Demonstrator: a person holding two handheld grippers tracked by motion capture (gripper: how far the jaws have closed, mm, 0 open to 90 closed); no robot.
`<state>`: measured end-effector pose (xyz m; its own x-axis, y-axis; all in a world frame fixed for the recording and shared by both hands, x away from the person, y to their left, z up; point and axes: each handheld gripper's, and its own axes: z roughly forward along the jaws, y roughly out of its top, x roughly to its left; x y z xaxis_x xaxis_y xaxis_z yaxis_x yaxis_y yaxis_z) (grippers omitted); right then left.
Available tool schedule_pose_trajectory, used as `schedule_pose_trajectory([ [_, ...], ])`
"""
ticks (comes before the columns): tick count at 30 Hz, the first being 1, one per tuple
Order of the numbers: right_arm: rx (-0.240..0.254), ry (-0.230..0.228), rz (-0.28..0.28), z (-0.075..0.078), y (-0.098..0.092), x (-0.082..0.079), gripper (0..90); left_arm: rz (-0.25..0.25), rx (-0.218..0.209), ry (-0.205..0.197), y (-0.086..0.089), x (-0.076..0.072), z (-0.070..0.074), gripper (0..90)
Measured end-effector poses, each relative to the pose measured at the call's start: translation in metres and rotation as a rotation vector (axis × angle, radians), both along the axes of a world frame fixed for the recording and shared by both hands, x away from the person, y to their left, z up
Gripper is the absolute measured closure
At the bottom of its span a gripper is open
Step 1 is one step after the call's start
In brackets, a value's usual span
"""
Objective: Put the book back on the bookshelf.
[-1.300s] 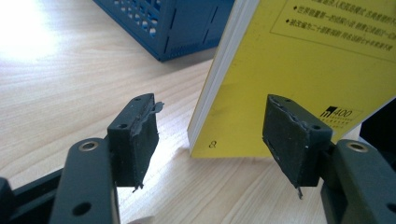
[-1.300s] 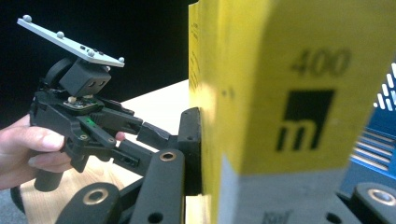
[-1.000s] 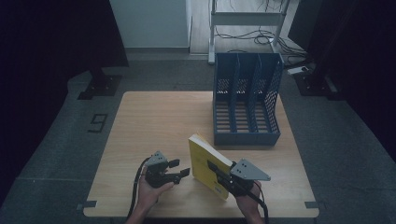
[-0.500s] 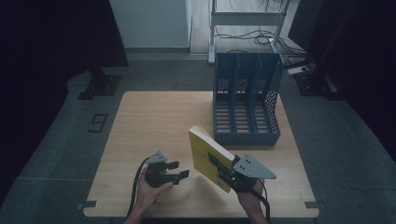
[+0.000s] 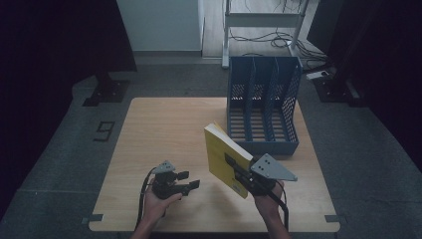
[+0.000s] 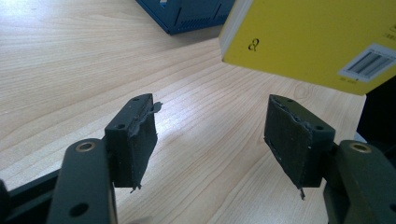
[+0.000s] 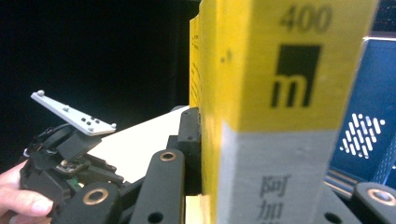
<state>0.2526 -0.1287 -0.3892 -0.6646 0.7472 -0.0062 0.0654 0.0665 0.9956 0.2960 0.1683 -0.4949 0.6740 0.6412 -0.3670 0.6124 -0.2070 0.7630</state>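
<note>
The left gripper (image 5: 188, 180) is resting near the table's (image 5: 164, 129) near edge, jaws gaping wide around nothing. Just right, the right gripper (image 5: 234, 167) is clamping the yellow book (image 5: 221, 152), tilting it clear of the tabletop. Beyond, the blue file rack (image 5: 263, 107) is standing at the far right.

The left tool (image 6: 210, 140) is seen with its two black jaws spread wide, nothing caught between the worn pads (image 6: 140, 144). Beyond them and off to the right, a yellow book (image 6: 308, 37) is held clear of the pale wooden tabletop (image 6: 70, 70), barcode sticker showing. A blue rack (image 6: 187, 14) can be made out further ahead.
</note>
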Motion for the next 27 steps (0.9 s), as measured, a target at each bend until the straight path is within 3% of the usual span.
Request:
schedule_pose_trajectory([
  [11,0.008,-0.007,-0.012,0.010,-0.002,0.011,74.3,-0.002,-0.008,0.007,0.002,0.001,0.000,33.7],
  [16,0.021,0.024,-0.002,0.014,-0.004,0.022,74.3,0.003,-0.014,0.006,0.005,0.001,0.001,33.6],
  [27,0.030,0.007,-0.025,0.025,-0.005,0.029,74.3,0.019,-0.018,0.006,0.011,0.002,0.003,33.6],
])
